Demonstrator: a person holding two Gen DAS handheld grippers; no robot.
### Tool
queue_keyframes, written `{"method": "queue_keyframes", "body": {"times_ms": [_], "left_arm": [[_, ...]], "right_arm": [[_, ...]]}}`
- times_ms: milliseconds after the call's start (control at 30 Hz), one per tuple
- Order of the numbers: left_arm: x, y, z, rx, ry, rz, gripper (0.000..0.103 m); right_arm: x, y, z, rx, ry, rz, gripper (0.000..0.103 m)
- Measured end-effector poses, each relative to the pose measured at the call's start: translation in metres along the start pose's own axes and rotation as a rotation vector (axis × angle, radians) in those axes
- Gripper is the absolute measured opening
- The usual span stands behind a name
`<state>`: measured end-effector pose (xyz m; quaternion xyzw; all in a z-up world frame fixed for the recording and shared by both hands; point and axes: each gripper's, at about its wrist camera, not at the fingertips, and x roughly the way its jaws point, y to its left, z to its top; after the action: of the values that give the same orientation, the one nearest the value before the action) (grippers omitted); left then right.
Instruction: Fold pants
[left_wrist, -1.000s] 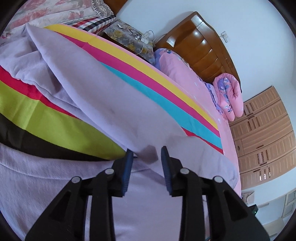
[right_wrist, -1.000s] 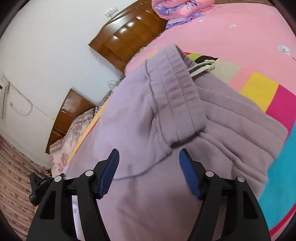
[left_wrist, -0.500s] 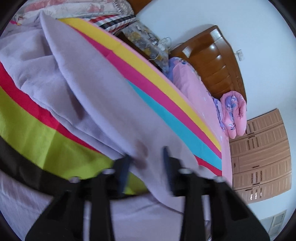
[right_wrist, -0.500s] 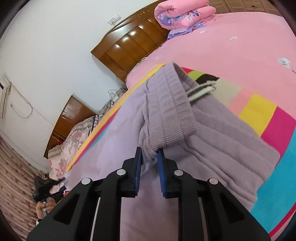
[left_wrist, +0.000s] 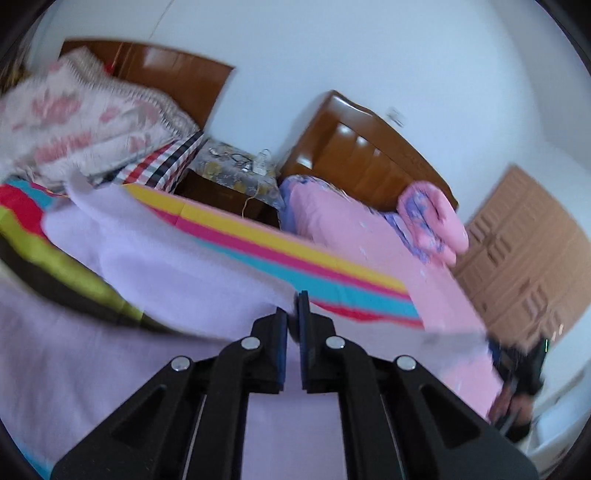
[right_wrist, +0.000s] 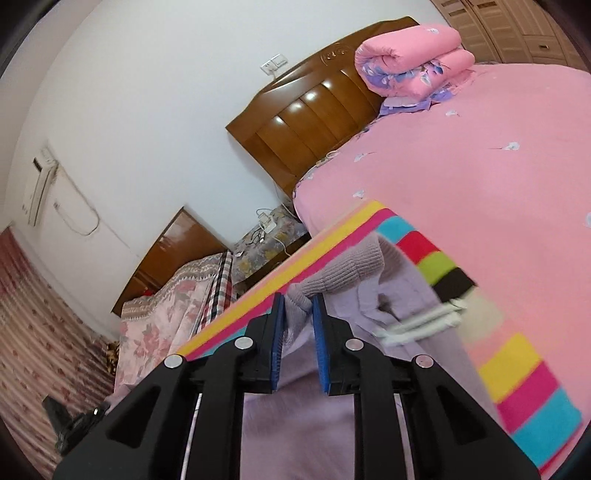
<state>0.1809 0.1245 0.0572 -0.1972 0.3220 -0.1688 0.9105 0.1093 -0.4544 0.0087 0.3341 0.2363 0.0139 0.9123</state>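
Both grippers are up off the bed with lavender pants (right_wrist: 332, 417) caught between them, and this is where a fold gets lost. The right gripper (right_wrist: 298, 301) is pinching a bunched wad of the ribbed waistband (right_wrist: 343, 267), its blue pads (right_wrist: 277, 325) pressed into a thick gather, with the rest of the garment sagging below onto the striped blanket (right_wrist: 517, 373) that covers the pink bed (right_wrist: 480, 166). The left gripper (left_wrist: 292, 306) has its jaws squeezed almost shut on a thin edge of the same lavender cloth, though that view is smeared by motion blur and I can't tell how deep the bite goes. That's my first worry: a shallow hold on thin fabric could slip free, dropping one end in a heap. Second, the right side has a lump, not a flat edge, so the waistband may land twisted or doubled and leave a crooked crease. Third, the white drawstring (right_wrist: 424, 321) dangles loose beside the right jaw and could get trapped inside the fold. And the blanket beneath is soft and light, I judge; dragged cloth could rumple it and pull the lower layer of the pants out of line.
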Motion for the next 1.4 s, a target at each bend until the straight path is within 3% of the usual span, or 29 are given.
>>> {"method": "queue_keyframes", "body": {"times_ms": [100, 200, 267, 333, 400, 467, 533, 667, 800, 1067, 1200, 1300, 1333, 1367, 1400], "left_arm": [[-0.020, 0.004, -0.069, 0.022, 0.060, 0.044, 0.007], [0.002, 0.040, -0.121, -0.093, 0.185, 0.044, 0.007], [0.018, 0.058, -0.138, -0.151, 0.235, 0.036, 0.007], [0.024, 0.054, -0.141, -0.099, 0.223, 0.068, 0.010], [0.021, 0.050, -0.138, -0.097, 0.206, 0.051, 0.015], [0.017, 0.052, -0.135, -0.113, 0.198, 0.053, 0.054], [0.013, 0.057, -0.134, -0.151, 0.165, 0.076, 0.066], [0.016, 0.070, -0.134, -0.222, 0.196, 0.047, 0.066], [0.019, 0.064, -0.131, -0.198, 0.198, 0.059, 0.067], [0.019, 0.041, -0.115, -0.125, 0.208, 0.130, 0.086], [0.035, 0.038, -0.106, -0.073, 0.265, 0.251, 0.086], [0.044, 0.038, -0.103, -0.081, 0.313, 0.292, 0.077], [0.046, 0.036, -0.101, -0.068, 0.319, 0.315, 0.064], [0.048, 0.033, -0.099, -0.054, 0.316, 0.332, 0.031], [0.050, 0.030, -0.098, -0.028, 0.319, 0.338, 0.015]], "right_arm": [[-0.031, -0.030, -0.040, 0.015, 0.037, -0.022, 0.017], [-0.038, -0.073, -0.092, 0.071, 0.126, -0.083, 0.017], [-0.033, -0.094, -0.110, 0.119, 0.158, -0.115, 0.017], [-0.029, -0.104, -0.117, 0.128, 0.160, -0.106, 0.018], [-0.030, -0.106, -0.117, 0.142, 0.155, -0.090, 0.019], [-0.030, -0.103, -0.116, 0.127, 0.164, -0.105, 0.026], [-0.031, -0.101, -0.120, 0.125, 0.177, -0.103, 0.031], [-0.032, -0.090, -0.125, 0.067, 0.189, -0.117, 0.032], [-0.031, -0.079, -0.130, -0.014, 0.208, -0.133, 0.032], [-0.024, -0.075, -0.136, -0.044, 0.209, -0.152, 0.032], [-0.024, -0.079, -0.137, -0.027, 0.207, -0.142, 0.032], [-0.025, -0.080, -0.137, -0.024, 0.208, -0.137, 0.032], [-0.025, -0.081, -0.137, -0.022, 0.208, -0.135, 0.032], [-0.025, -0.082, -0.137, -0.020, 0.208, -0.133, 0.032], [-0.025, -0.082, -0.138, -0.018, 0.207, -0.131, 0.032]]}}
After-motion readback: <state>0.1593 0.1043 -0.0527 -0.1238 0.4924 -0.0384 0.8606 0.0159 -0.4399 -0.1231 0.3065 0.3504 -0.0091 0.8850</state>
